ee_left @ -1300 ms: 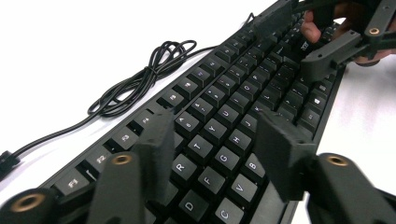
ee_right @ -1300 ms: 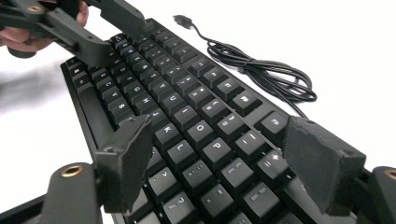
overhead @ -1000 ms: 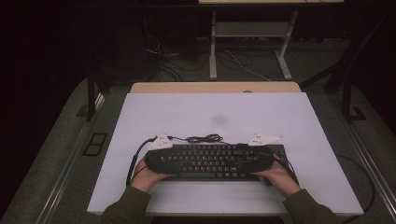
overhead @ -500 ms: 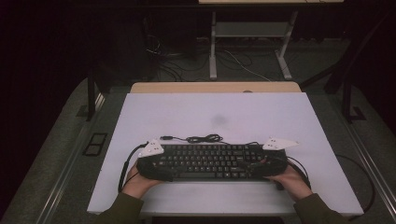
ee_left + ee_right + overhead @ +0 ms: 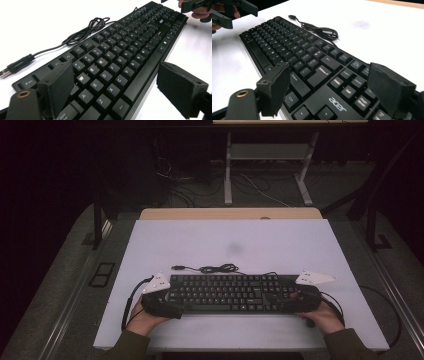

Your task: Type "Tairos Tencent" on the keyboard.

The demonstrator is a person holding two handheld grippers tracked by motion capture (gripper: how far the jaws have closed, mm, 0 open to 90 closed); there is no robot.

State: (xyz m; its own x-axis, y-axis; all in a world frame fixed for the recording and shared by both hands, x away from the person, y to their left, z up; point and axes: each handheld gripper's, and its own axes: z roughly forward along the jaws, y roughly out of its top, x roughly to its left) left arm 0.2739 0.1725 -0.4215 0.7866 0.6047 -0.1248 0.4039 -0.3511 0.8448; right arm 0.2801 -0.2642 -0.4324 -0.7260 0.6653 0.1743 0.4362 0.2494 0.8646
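Now | left gripper [image 5: 167, 306] fingers just opening, astride keyboard [image 5: 230, 292] | right gripper [image 5: 295, 301] spread, seemingly clear

we see the keyboard [image 5: 230, 292] lying near the front edge of the surface [image 5: 230, 242], its cable [image 5: 212, 268] apparently coiled just behind it; a gripper flanks each end.

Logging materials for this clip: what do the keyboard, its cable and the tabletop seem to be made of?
Keyboard: apparently moulded black plastic with a matte finish, dull highlights on the keycaps, white printed legends. Cable: thin black flexible jacket, probably rubber or PVC, lying in loose loops, ending in a metal USB plug. Tabletop: smooth, pale, faintly glossy surface, likely laminate; it bears a faint dark smudge.
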